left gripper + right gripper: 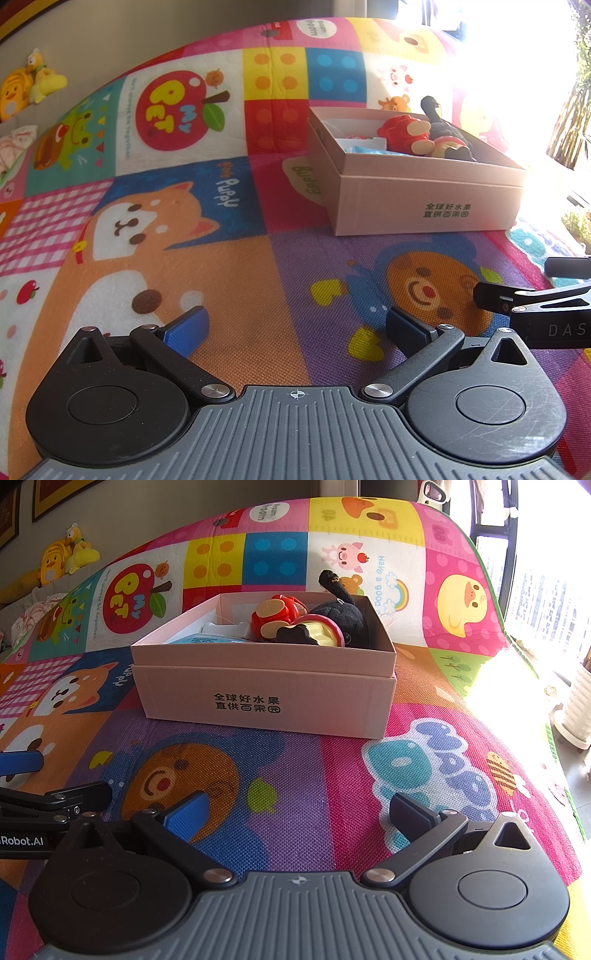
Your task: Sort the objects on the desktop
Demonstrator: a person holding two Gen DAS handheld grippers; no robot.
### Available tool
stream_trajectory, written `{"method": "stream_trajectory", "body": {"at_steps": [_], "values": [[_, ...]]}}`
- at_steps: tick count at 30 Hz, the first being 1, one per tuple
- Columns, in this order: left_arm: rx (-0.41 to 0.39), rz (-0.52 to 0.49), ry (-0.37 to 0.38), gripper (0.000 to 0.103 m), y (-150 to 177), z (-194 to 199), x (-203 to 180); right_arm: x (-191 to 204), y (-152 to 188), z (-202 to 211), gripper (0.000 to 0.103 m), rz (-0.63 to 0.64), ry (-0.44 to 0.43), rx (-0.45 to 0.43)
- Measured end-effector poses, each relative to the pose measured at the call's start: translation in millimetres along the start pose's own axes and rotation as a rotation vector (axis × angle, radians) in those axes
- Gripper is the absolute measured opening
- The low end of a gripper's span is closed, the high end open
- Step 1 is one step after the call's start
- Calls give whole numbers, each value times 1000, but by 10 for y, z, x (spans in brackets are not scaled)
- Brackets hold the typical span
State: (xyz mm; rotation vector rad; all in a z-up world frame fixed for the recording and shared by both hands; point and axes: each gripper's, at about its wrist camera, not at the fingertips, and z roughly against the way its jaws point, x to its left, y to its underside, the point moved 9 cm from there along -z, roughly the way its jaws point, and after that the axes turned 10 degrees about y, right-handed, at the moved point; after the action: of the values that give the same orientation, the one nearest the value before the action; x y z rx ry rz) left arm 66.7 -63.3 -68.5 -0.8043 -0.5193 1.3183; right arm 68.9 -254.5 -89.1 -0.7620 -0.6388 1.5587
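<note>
While toys (291,622) fill box (258,698)

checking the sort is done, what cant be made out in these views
- Pink box floor: both views, hidden by its near wall and the toys.
- Black plush lower body: left view, behind red toy.
- Mat far right: left view, washed out by window glare.

Home playroom: cartoon play mat (332,775), plush toys (62,561)

Colourful cartoon play mat (295,768) — pink cardboard box (266,698) on it
</note>
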Motion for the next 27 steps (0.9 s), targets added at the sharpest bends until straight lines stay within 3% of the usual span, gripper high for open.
{"method": "stream_trajectory", "body": {"at_steps": [27], "values": [[9, 2, 19, 103, -44, -49, 41, -1, -1, 3, 103, 0, 0, 0]]}}
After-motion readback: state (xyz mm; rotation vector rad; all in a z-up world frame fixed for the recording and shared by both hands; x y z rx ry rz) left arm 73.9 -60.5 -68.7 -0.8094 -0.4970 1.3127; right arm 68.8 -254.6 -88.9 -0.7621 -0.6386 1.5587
